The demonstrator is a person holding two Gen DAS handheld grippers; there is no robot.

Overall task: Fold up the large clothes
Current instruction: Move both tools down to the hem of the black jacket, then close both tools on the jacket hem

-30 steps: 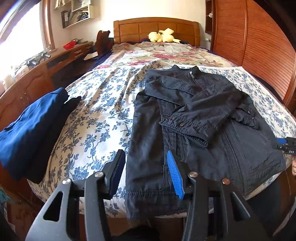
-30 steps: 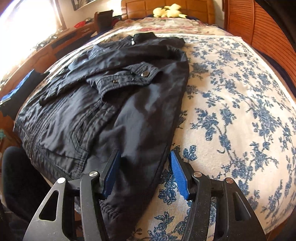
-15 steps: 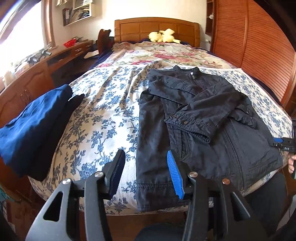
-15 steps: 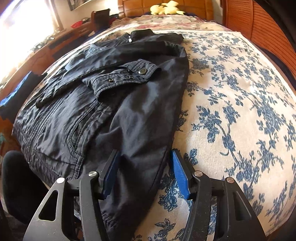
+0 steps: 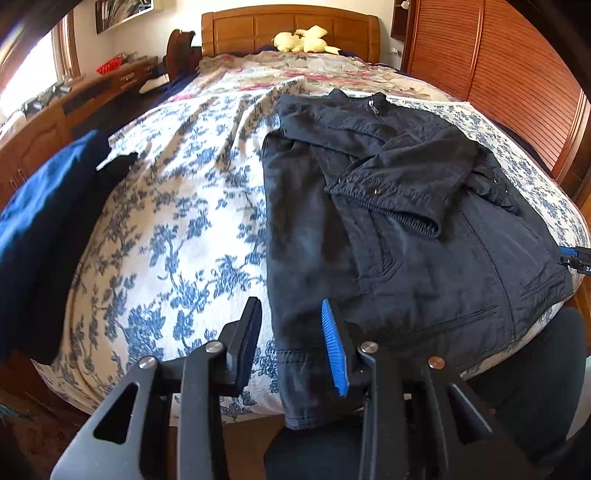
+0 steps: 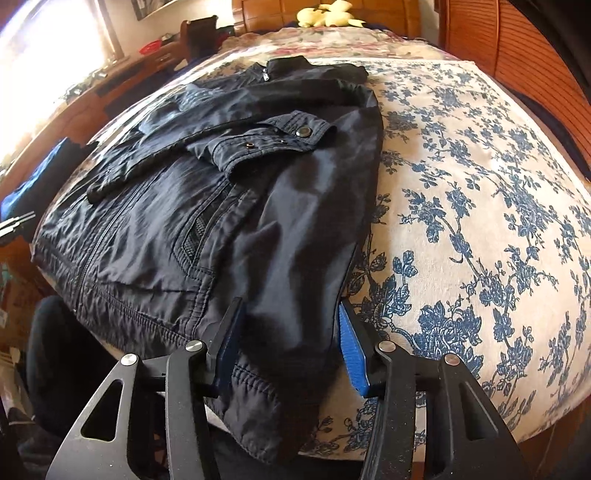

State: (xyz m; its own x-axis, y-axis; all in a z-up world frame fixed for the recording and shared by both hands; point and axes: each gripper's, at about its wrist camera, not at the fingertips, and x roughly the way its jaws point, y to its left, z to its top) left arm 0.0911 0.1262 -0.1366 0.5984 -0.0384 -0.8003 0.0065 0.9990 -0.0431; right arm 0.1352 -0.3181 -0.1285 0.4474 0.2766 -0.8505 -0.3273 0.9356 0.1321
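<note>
A black jacket (image 5: 388,221) lies face up on the floral bedspread (image 5: 184,229), collar toward the headboard and both sleeves folded across the chest. My left gripper (image 5: 291,343) hovers at the jacket's near left hem corner. Its jaws are closing with the hem edge between them, and a gap still shows beside the left pad. My right gripper (image 6: 290,347) sits over the opposite hem corner of the jacket (image 6: 229,206). Its jaws are closing too, with fabric bunched between the pads but not visibly pinched. The right gripper's tip (image 5: 576,258) peeks in at the left wrist view's right edge.
A folded blue garment (image 5: 40,229) lies at the bed's left edge. A yellow plush toy (image 5: 303,38) sits by the wooden headboard (image 5: 288,26). A slatted wooden wardrobe (image 5: 517,81) stands on the right, and a desk (image 5: 85,99) on the left.
The left gripper has dropped toward the jacket's hem, which now lies between its narrower jaws. The right gripper's jaws have narrowed around the other hem corner.
</note>
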